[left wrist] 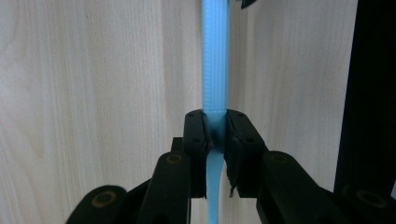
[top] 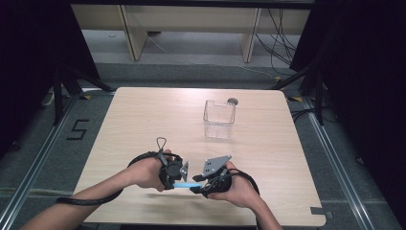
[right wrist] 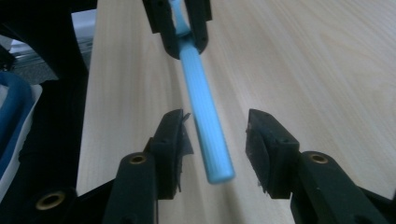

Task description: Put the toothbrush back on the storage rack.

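- Left hand-held gripper (left wrist: 215, 135) clamps the thin neck of the light blue ribbed plastic handle (right wrist: 203, 109).
- Right hand-held gripper (right wrist: 215, 140) half-open, handle's free end between jaws, untouched.
- Likely light, stiff, slightly slippery; grab the ribbed end.

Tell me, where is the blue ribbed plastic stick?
In the high view, the blue ribbed plastic stick hangs over the table's near edge, pinched by the left gripper, its free end between the right gripper's open jaws.

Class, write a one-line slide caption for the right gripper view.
Open right claw straddles the free end of a blue ribbed handle, not yet gripping.
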A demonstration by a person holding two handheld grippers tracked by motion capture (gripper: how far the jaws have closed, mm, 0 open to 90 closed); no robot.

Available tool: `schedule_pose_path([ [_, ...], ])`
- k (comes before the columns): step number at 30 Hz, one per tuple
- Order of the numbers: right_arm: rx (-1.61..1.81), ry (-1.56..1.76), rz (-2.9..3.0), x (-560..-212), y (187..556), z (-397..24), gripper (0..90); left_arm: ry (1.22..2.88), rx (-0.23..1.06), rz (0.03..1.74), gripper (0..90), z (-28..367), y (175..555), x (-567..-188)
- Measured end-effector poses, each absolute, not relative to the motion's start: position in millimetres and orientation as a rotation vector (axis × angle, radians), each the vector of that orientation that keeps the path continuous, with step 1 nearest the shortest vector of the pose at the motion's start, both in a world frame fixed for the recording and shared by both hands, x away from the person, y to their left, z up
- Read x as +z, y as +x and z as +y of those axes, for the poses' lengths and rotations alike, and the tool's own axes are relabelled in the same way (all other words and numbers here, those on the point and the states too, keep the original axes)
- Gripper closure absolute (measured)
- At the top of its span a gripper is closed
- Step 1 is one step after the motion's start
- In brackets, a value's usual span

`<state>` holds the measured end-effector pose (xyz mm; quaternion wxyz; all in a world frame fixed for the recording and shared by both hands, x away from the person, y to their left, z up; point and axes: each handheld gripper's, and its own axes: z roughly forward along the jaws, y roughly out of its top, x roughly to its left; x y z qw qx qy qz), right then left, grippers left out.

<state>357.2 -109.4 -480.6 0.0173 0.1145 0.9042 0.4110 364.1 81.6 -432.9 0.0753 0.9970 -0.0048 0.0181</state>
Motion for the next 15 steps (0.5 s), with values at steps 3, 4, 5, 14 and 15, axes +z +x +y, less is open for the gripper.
schedule_pose_path([
  [3, 1.275, 0.355, 2.832, -481.6, 356.2, -107.8, 60.5, 2.986, 0.05, -0.022, 78.5, 80.2, 363.5, -433.0],
  [4, 1.271, 0.344, 2.838, -481.8, 356.3, -107.5, 61.4, 2.988, 0.054, -0.032, 78.5, 79.7, 363.3, -433.0],
  [5, 1.265, 0.324, 2.838, -482.4, 356.0, -106.8, 63.5, 2.987, 0.056, -0.039, 78.5, 79.0, 362.7, -432.9],
  [14, 1.274, 0.281, 2.861, -483.6, 354.9, -107.0, 75.1, 2.981, 0.061, -0.079, 78.5, 75.9, 359.7, -431.3],
  [15, 1.275, 0.273, 2.87, -484.1, 354.6, -107.0, 76.1, 2.984, 0.063, -0.091, 78.5, 75.5, 359.3, -431.5],
])
